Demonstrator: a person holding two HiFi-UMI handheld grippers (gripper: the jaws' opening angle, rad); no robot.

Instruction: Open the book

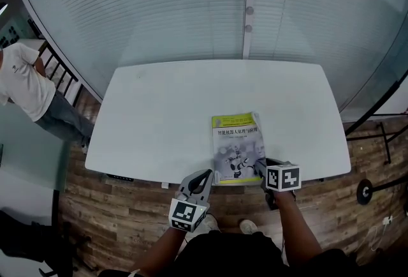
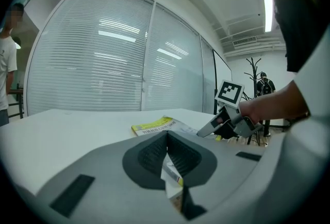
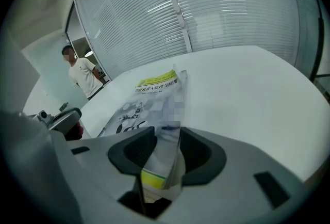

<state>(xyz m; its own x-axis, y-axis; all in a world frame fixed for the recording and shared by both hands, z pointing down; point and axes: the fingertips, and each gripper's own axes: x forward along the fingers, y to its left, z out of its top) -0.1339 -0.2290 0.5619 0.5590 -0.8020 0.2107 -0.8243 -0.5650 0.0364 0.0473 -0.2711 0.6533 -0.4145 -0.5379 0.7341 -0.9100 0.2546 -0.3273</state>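
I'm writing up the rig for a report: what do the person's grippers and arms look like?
The left gripper and right gripper are matching grey tools with dark ribbed pads inside the jaws. Each carries a white cube printed with black square markers. No cables show. The forearms are unsleeved.

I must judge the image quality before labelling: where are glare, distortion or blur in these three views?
Head view: even light; the table edges bow outward; the book looks sharp. Left gripper view: bright streaks of glare lie on the glass wall; the corners go dark. Right gripper view: the book turns soft close to the right hand-held gripper.
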